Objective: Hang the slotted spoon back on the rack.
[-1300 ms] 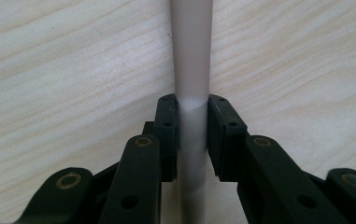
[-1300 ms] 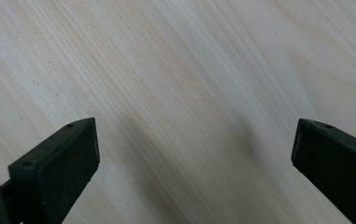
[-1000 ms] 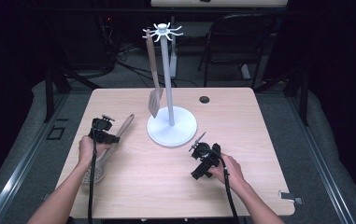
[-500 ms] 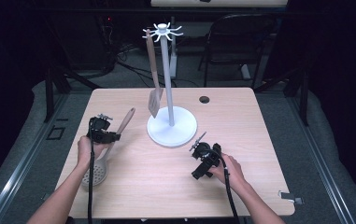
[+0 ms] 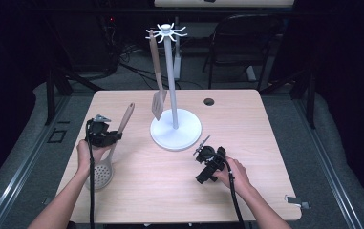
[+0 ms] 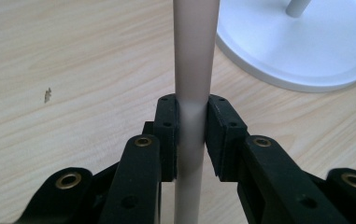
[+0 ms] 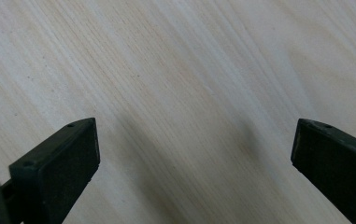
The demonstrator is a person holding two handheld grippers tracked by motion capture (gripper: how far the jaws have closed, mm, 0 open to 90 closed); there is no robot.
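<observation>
The left gripper point(image 5: 104, 135) sat at the middle left of the high view, its jaws clamped on the handle of a slotted spoon point(image 5: 109, 157). In the left gripper view the pale round handle point(image 6: 192, 70) ran straight up the centre of the frame, pinched squarely between the two black pads. The spoon's perforated bowl lay lower left in the high view, over the wooden table point(image 5: 265, 124); whether it touched the wood or hung just above could not be told from that angle. The handle tip pointed up toward the white utensil stand point(image 5: 175, 129) at the frame's centre, where a spatula point(image 5: 158, 95) hung from a top hook.

The spoon looked light and stiff, probably silicone over a hard core, so it should not flex much. The smooth round handle could roll or pivot in the pads, the bowl end being heavier. A hold near mid-handle seemed sensible for steering the tip.

The right gripper point(image 5: 207, 162) rested lower right of centre, jaws spread wide over bare wood, holding nothing.
</observation>
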